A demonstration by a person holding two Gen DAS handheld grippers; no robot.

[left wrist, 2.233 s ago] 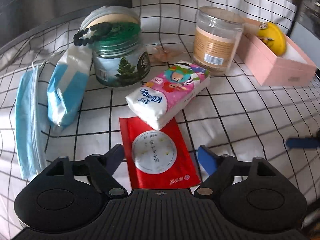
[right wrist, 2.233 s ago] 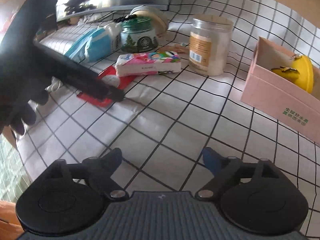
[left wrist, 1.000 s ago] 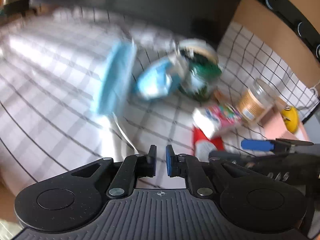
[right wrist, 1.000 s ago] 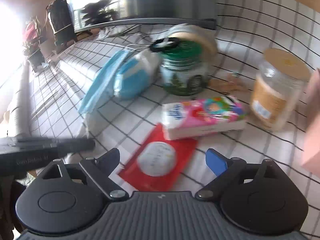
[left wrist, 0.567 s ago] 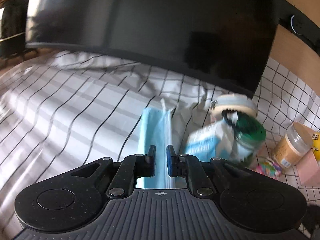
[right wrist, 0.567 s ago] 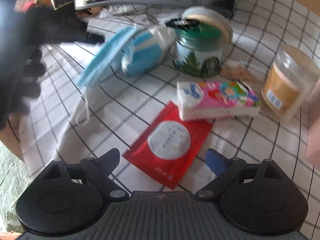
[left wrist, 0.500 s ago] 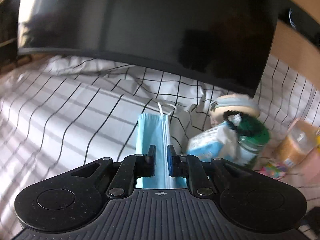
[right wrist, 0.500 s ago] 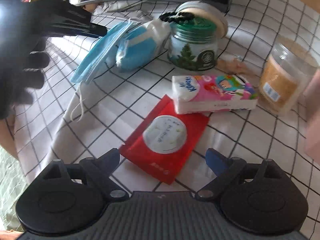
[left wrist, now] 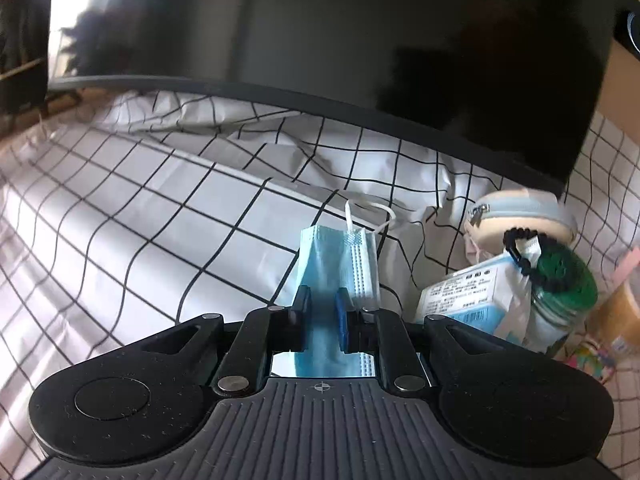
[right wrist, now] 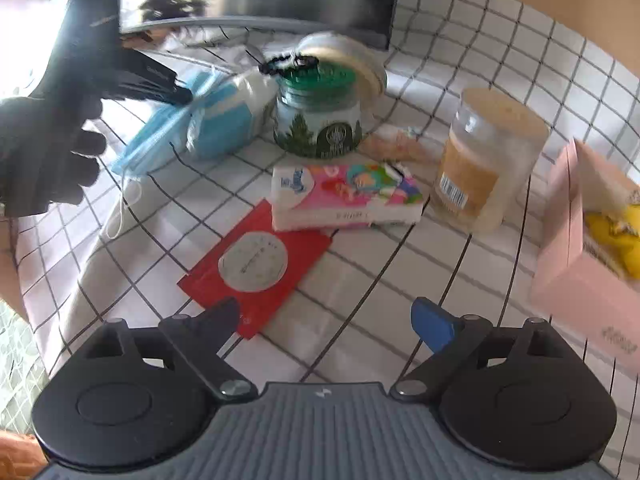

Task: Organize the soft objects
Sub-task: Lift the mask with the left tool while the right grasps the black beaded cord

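My left gripper (left wrist: 321, 300) is shut on a folded blue face mask (left wrist: 340, 264), whose far end and white ear loop stick out past the fingers. In the right wrist view the left gripper (right wrist: 182, 94) holds the same mask (right wrist: 160, 136) at the far left, its loop hanging down. My right gripper (right wrist: 326, 318) is open and empty, low over the checked cloth, with its left finger at the corner of a red wipes packet (right wrist: 256, 268). A pink tissue pack (right wrist: 344, 196) lies just beyond the packet. A blue-and-white soft pack (right wrist: 228, 120) leans beside the mask.
A green-lidded jar (right wrist: 318, 116) with a round pouch (right wrist: 348, 56) behind it, a clear jar (right wrist: 486, 158) and a pink box (right wrist: 588, 264) holding a yellow toy stand on the checked cloth (right wrist: 400, 280). A dark monitor (left wrist: 320, 40) stands at the back.
My left gripper has closed on the mask's end and the mask has lifted and bunched against the blue pack. My right gripper has come lower and closer to the red packet.
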